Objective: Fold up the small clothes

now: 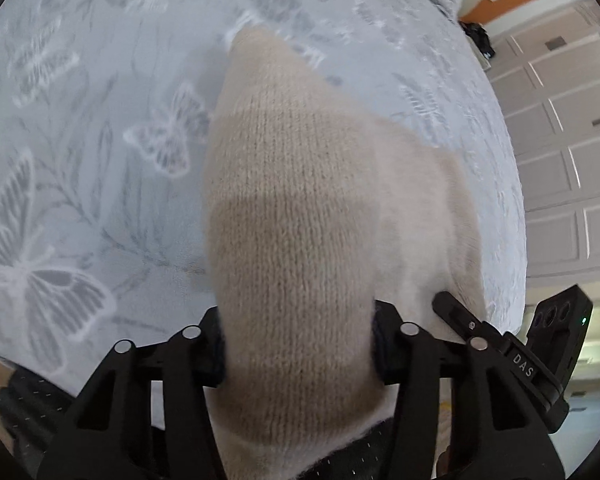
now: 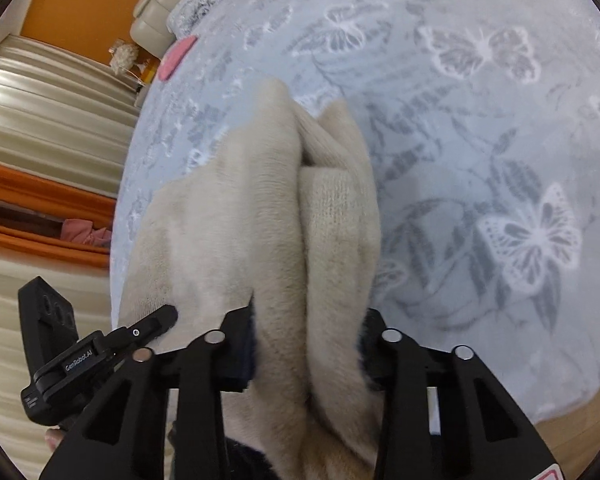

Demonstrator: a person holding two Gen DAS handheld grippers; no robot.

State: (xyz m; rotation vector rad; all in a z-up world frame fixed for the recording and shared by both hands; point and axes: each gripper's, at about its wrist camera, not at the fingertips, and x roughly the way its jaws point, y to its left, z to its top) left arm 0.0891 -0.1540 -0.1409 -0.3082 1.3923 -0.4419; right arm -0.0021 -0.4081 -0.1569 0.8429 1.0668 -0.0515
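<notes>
- Left gripper (image 1: 298, 344) is clamped onto a beige knit garment (image 1: 296, 216). The cloth bulges out thick between the two jaws and hides the pads themselves.
- Right gripper (image 2: 306, 354) is doing the same thing: it's pinched shut on a bunched, folded-over part of that same beige garment (image 2: 268, 220), with at least two layers squeezed in between the jaws.
- From the left wrist view the knit runs forward from the jaws in one wide hump, tapering to a point further out. A paler, fuzzier layer spreads off to the right of it.
- From the right wrist view you can see a crease running down the middle where two rolls of fabric meet. There's a flatter flap going off to the left.
- Each wrist cam catches the other gripper poking in low at the side, just beside the edge of the cloth. They're pretty close together.
- Garment's far end lies on or just above a pale blue-grey bedspread (image 1: 80, 140) with white butterfly and leaf prints. Can't tell for sure how much is actually touching down.
- Further out: white paneled cupboard doors (image 1: 560, 140) past the bed edge in the left view. In the right view there's a pink item (image 2: 176, 56) on the far bedspread, cream curtains (image 2: 48, 120) and an orange wall (image 2: 84, 4).
</notes>
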